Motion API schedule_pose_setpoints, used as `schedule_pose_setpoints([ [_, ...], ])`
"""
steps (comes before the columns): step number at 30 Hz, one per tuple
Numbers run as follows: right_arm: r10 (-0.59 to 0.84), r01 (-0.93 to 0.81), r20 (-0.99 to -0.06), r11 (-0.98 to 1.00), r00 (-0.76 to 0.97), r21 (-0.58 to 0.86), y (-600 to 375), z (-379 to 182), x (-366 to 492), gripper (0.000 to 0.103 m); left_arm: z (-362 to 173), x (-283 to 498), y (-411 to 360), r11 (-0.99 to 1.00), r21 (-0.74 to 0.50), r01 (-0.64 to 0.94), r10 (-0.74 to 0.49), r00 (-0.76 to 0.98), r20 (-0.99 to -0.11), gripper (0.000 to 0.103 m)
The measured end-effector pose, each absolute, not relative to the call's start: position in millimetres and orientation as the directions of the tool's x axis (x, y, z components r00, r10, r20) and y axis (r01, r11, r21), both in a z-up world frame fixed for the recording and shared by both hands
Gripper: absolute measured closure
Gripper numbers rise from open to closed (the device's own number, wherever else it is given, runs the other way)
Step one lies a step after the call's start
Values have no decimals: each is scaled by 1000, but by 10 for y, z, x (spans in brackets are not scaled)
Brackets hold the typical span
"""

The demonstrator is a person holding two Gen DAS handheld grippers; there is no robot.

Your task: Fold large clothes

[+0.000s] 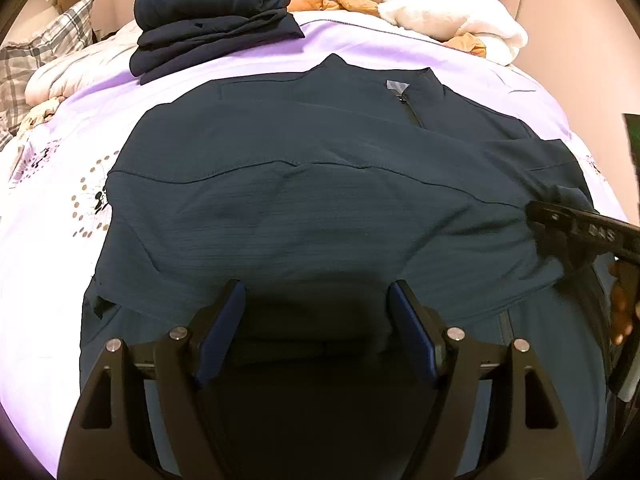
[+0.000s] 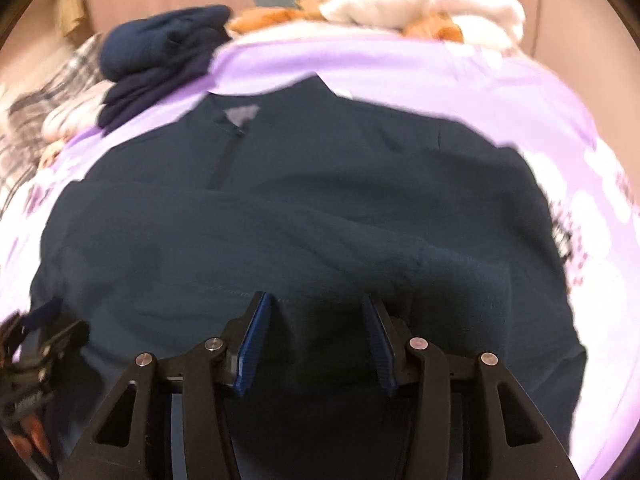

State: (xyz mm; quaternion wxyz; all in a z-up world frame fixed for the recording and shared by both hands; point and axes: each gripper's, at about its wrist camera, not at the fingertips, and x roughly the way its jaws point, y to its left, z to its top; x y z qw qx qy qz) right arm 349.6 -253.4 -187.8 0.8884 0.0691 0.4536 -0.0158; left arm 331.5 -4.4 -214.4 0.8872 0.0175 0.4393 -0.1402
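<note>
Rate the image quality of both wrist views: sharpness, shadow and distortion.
Left wrist view: sharp; stitching on the dark jacket reads clearly, with deep shadow between the left tool's jaws. Right wrist view: motion-blurred throughout; the jacket's edges and the lilac bedsheet smear, the right tool staying crisper. Both: strong fisheye bulge and dark corners.

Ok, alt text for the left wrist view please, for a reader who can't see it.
A dark teal zip-neck top lies partly folded on a lilac bedsheet, with the left gripper open above its near edge. A stack of folded navy clothes sits behind it; the right gripper enters from the right.
</note>
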Motion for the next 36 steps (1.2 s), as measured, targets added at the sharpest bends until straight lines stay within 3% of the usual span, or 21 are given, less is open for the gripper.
schedule_pose_setpoints([
  [10, 10, 184, -817, 973, 576, 142, -2594, -1835, 3603, 56, -2140, 3325, -24, 958, -103, 267, -243, 573, -783, 28],
  [15, -35, 61, -747, 998, 664, 8, -2337, -1633, 3276, 56, -2145, 3309, -29, 960, -103, 262, -241, 575, -782, 27],
  [20, -32, -22, -780, 998, 624, -58, -2179, -1823, 3194, 56, -2147, 3318, -40, 961, -99, 257, -235, 575, -784, 27],
  [36, 3, -53, -796, 998, 606, -37, -2357, -1895, 3086, 56, -2148, 3332, -22, 960, -104, 260, -240, 570, -786, 26],
])
